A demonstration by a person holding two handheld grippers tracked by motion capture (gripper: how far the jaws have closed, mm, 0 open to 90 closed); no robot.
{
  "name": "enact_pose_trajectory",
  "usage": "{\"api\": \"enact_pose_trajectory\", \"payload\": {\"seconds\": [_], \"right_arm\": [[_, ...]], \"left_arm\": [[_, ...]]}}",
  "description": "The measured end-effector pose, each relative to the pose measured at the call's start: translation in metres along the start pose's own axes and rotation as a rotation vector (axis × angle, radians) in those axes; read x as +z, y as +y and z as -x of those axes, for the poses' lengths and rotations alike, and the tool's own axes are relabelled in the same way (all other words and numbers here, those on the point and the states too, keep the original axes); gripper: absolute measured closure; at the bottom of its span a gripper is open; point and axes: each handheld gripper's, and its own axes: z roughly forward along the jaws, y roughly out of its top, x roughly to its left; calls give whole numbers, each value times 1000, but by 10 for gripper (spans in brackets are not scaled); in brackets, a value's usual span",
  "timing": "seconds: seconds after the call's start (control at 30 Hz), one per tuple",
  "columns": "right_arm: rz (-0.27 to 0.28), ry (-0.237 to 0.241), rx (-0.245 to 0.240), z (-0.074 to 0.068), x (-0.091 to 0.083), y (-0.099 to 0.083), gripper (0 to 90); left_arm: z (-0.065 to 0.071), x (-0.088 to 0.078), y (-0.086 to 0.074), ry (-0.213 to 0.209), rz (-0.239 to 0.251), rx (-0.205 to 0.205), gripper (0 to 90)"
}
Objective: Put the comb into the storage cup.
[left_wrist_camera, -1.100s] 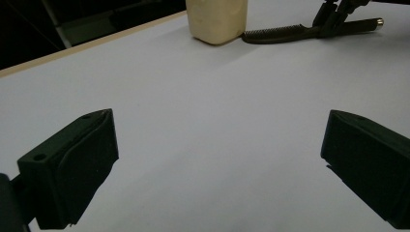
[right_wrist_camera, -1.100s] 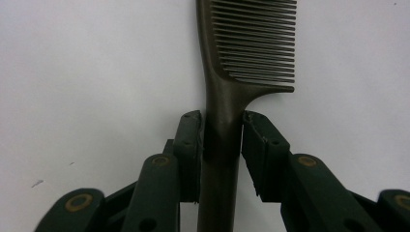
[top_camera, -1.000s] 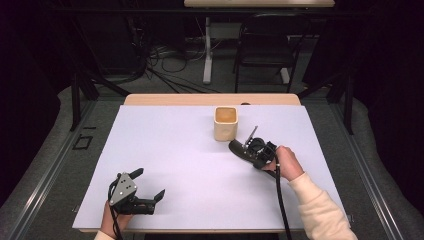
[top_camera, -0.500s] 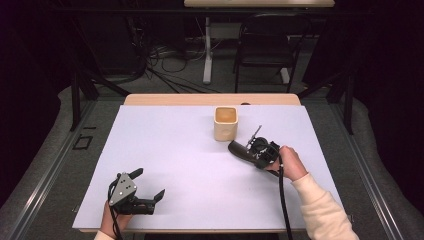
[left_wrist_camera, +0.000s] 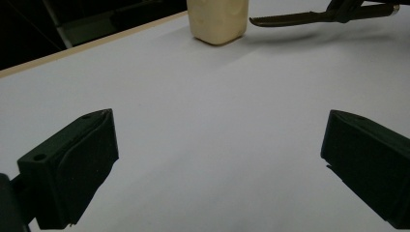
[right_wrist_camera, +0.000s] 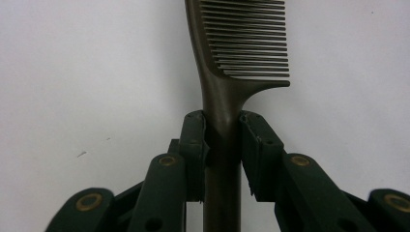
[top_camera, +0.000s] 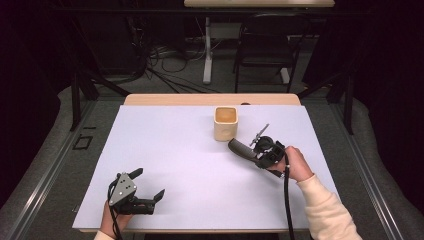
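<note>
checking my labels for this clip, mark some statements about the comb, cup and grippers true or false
1. The right gripper grips the dark plastic comb by its handle. True.
2. The left gripper holds the cream square cup. False: its jaws are wide open with nothing between them.
3. The cup lies tipped over. False: it stands upright.
4. The comb's tip is inside the cup. False: it is beside the cup, apart from it.
5. The table top is white. True.

A wooden bench (top_camera: 150, 99) carries a white sheet (top_camera: 175, 160) over most of its top; a cream cup (top_camera: 225, 123) stands on the sheet.
</note>
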Motion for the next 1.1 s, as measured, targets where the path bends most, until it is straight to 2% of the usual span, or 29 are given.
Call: {"api": "enact_pose_trajectory", "payload": {"seconds": [0.17, 0.53, 1.1], "right_arm": [[36, 25, 9, 2, -6, -3, 723], [84, 48, 27, 3, -15, -8, 723], [215, 89, 43, 4, -25, -17, 724]], "left_arm": [[0, 0, 0, 0, 0, 1, 0], [0, 0, 0, -1, 4, -1, 0], [-1, 0, 0, 1, 3, -2, 0]]}}
